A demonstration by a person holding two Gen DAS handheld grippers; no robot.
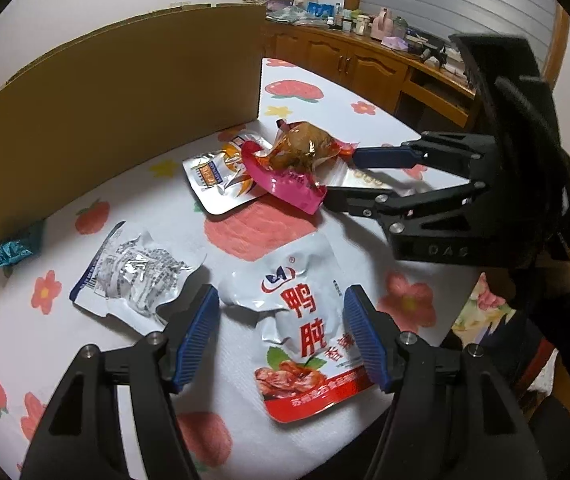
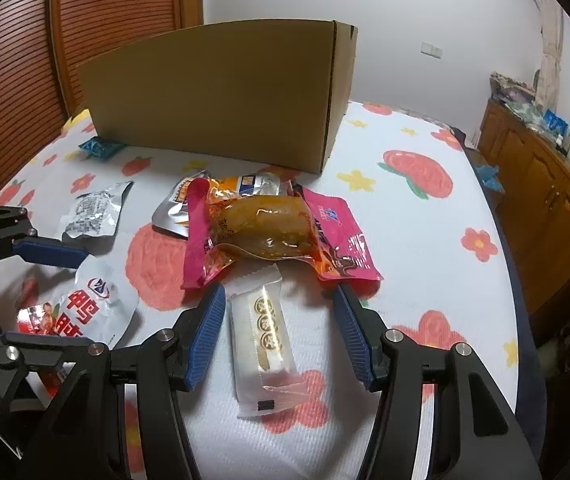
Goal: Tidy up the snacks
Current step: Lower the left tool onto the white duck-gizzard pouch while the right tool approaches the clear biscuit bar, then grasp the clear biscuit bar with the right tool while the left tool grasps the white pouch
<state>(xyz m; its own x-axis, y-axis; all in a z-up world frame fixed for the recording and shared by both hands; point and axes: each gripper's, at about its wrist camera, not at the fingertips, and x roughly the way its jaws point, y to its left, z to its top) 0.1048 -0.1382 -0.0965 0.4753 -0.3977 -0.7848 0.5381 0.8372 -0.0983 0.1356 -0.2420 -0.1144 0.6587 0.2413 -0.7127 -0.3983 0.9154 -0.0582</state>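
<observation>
Your left gripper (image 1: 281, 336) stands released, pads clear either side of the white duck-gizzard pouch (image 1: 305, 320) lying flat on the flowered cloth (image 1: 365, 92). Your right gripper (image 2: 277, 336) is likewise released, straddling the clear-wrapped white bar (image 2: 263, 332) without contact. Beyond it, the pink chicken-leg pack (image 2: 269, 232) overlaps a silver pouch (image 2: 173, 208), near the cardboard box (image 2: 213, 92).

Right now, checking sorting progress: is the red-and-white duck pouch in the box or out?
Out. The duck pouch lies flat on the tablecloth, before the cardboard box.
</observation>
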